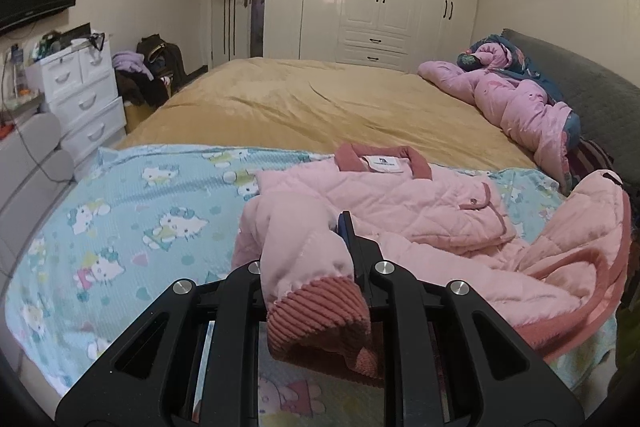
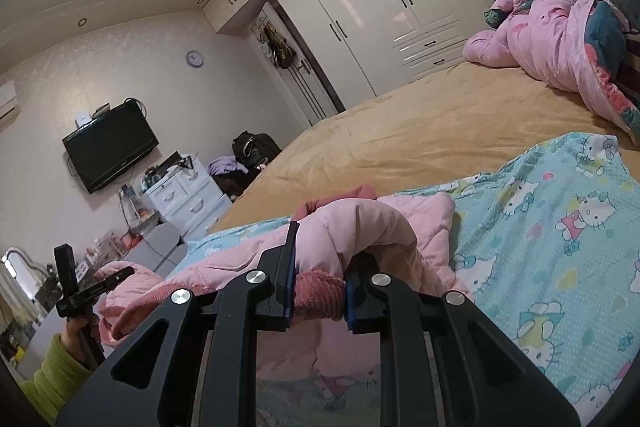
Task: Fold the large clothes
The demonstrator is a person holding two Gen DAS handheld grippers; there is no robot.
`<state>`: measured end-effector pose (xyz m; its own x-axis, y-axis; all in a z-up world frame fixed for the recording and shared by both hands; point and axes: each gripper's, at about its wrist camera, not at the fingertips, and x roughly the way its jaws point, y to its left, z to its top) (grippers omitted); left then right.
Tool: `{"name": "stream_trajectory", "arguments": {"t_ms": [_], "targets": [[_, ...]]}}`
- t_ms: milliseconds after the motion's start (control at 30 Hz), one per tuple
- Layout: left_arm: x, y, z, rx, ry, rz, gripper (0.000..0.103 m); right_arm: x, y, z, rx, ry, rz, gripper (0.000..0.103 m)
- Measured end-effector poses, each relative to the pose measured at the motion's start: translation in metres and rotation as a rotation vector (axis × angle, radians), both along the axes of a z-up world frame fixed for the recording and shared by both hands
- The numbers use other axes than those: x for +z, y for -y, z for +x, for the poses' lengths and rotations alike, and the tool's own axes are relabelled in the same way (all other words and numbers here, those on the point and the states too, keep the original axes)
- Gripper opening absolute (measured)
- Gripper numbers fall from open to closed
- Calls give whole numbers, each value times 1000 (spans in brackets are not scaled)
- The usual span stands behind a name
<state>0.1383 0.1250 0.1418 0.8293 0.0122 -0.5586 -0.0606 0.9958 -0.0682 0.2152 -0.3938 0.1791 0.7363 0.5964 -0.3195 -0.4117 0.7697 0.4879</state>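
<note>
Left gripper [image 1: 320,247] clamped on one sleeve cuff [image 1: 320,315] of the pink quilted jacket [image 1: 400,203]; right gripper [image 2: 318,287] clamped on the other cuff [image 2: 318,293]. Jacket lies collar [image 1: 384,159] away, on the cartoon-cat sheet [image 1: 120,219] over the bed [image 1: 320,103].

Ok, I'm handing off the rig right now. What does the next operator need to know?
Left gripper: shut on a sleeve cuff of the pink jacket.
Right gripper: shut on the other sleeve cuff.
The jacket lies on the cartoon-cat sheet at the near end of the bed, collar pointing away, body rumpled.
Done: both sleeves gripped.
Left: lay the sleeves across the body, then fold the body.
</note>
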Motion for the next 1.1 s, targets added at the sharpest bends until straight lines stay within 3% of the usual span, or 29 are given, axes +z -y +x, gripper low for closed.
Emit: {"name": "stream_trajectory", "arguments": {"t_ms": [433, 1100], "targets": [[11, -6, 39, 5, -7, 11, 11, 6, -7, 40, -60, -15, -1, 17], [-1, -34, 120, 44, -43, -9, 11, 4, -19, 129, -139, -54, -66, 17]]}}
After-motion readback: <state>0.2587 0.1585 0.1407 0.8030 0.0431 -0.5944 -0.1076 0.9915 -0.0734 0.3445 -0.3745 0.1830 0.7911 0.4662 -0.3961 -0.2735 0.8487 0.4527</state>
